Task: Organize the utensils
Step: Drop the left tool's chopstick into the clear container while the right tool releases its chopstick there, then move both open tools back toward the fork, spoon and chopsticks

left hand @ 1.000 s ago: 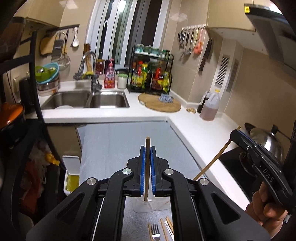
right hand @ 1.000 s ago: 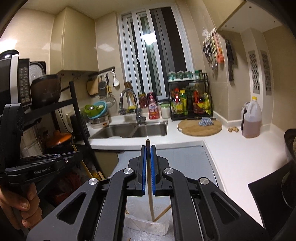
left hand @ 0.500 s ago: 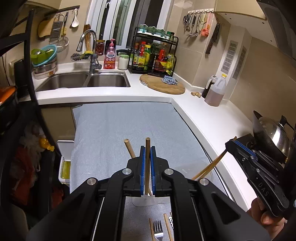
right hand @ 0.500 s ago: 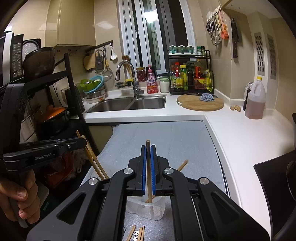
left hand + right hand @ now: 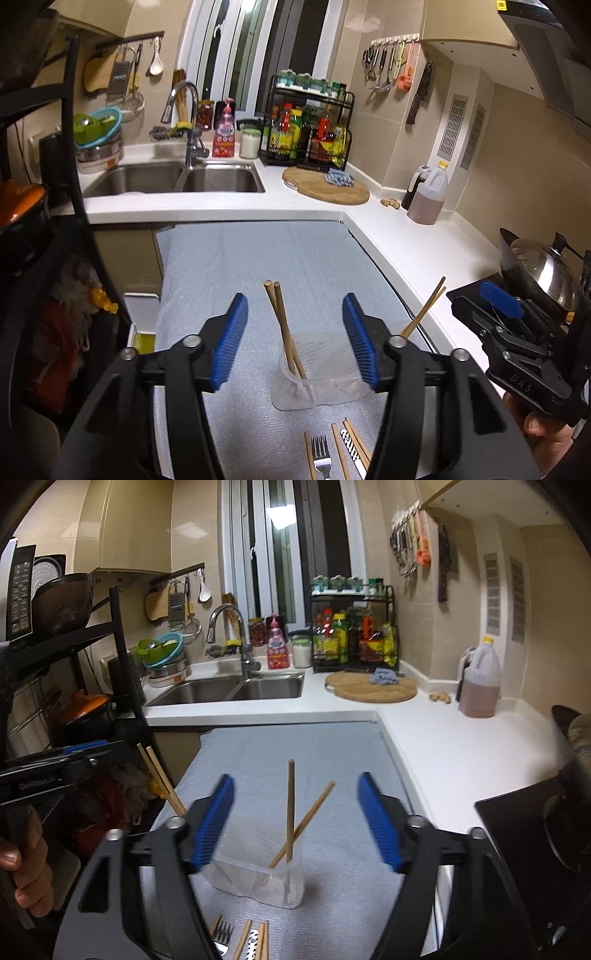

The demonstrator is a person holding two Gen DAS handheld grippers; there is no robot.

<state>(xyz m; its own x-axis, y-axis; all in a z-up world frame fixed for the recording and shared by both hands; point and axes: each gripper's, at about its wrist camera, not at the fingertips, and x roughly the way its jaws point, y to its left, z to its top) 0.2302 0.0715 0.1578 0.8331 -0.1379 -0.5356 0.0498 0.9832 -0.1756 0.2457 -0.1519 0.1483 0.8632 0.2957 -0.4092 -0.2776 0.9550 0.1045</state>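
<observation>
Kitchen counter's grey mat bears 1 clear container holding 4 chopsticks; both grippers have just opened, empty.

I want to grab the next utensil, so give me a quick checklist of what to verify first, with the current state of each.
1. Left tool free of chopsticks: ok, its jaws have just been opening and nothing is pressed between them.
2. Right tool free: ok, also just opened, pads clear of the sticks.
3. Chopsticks resting inside the clear container: ok, two pairs lean in it.
4. Container upright: ok.
5. Remaining utensils reachable: ok, a fork and more chopsticks lie on the mat in front of the container.
6. Room left in the container: cannot tell.
</observation>
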